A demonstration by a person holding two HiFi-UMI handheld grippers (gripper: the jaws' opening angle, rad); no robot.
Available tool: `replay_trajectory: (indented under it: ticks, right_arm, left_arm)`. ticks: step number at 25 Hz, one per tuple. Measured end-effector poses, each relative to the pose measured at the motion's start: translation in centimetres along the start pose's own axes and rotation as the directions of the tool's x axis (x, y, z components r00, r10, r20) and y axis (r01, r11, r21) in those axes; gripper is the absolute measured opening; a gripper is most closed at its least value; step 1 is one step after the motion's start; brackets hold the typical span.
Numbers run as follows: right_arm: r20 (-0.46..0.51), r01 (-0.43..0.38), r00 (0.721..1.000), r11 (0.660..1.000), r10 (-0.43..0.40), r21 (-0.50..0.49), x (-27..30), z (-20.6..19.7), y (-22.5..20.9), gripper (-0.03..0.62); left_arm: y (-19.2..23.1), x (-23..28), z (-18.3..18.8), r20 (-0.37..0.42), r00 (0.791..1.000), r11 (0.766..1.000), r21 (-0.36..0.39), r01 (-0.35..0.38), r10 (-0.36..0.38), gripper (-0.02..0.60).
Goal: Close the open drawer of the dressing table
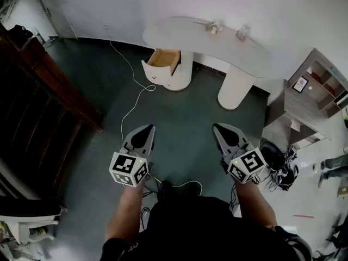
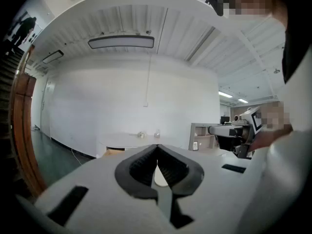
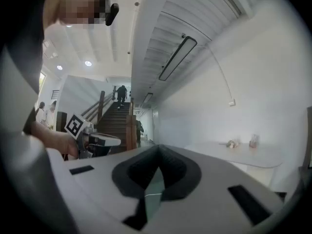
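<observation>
Head view: open drawer (image 1: 163, 60) far ahead, at the table's (image 1: 228, 45) left leg; left gripper (image 1: 148, 129) and right gripper (image 1: 218, 128) well short of it. Left gripper view: shut tight, holding nothing. Right gripper view: same. Likely step: getting close. Next: walk up, push the drawer front in.

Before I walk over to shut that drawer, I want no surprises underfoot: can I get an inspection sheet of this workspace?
Surface: dressing table, white top mostly bare.
Job's things: drawer open, pulled out of its pedestal.
Clutter: two small items on the tabletop, too small to identify.
Grippers: left gripper and right gripper both shut, empty, well short of the table.
Cables: white cable snakes over the green floor near the drawer.
Surroundings: wooden staircase at picture left, shelf unit at right.
</observation>
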State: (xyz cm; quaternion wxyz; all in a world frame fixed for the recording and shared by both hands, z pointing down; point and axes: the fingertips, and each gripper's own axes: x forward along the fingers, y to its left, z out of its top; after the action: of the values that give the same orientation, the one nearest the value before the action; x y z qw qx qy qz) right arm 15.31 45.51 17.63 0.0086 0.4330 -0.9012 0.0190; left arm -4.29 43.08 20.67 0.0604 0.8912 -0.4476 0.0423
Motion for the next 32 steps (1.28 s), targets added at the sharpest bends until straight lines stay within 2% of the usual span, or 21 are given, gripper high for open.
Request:
replay_trajectory:
  ticks: [6, 22, 28, 32]
  right_arm:
    - [0.003, 0.0, 1.0, 1.0, 0.0, 0.005, -1.0, -0.3, -0.7, 0.003]
    - [-0.009, -0.114, 0.993, 0.986, 0.116, 0.124, -3.6, -3.3, -2.4, 0.005]
    - [-0.017, -0.143, 0.989, 0.978, 0.147, 0.15, -2.3, -4.0, -2.1, 0.005]
    - [-0.042, -0.159, 0.985, 0.974, 0.168, 0.161, -1.0, -4.5, -3.1, 0.006]
  left_arm:
    - [-0.2, 0.4, 0.3, -0.003, 1.0, 1.0, 0.0, -0.017, 0.017, 0.009]
    - [-4.7, 1.0, -1.5, -0.05, 0.994, 0.995, -0.017, -0.095, 0.094, 0.009]
    - [-3.4, 1.2, -2.1, -0.051, 0.992, 0.993, -0.04, -0.115, 0.113, 0.009]
    - [-2.3, 3.1, -2.7, -0.044, 0.993, 0.991, -0.065, -0.116, 0.114, 0.009]
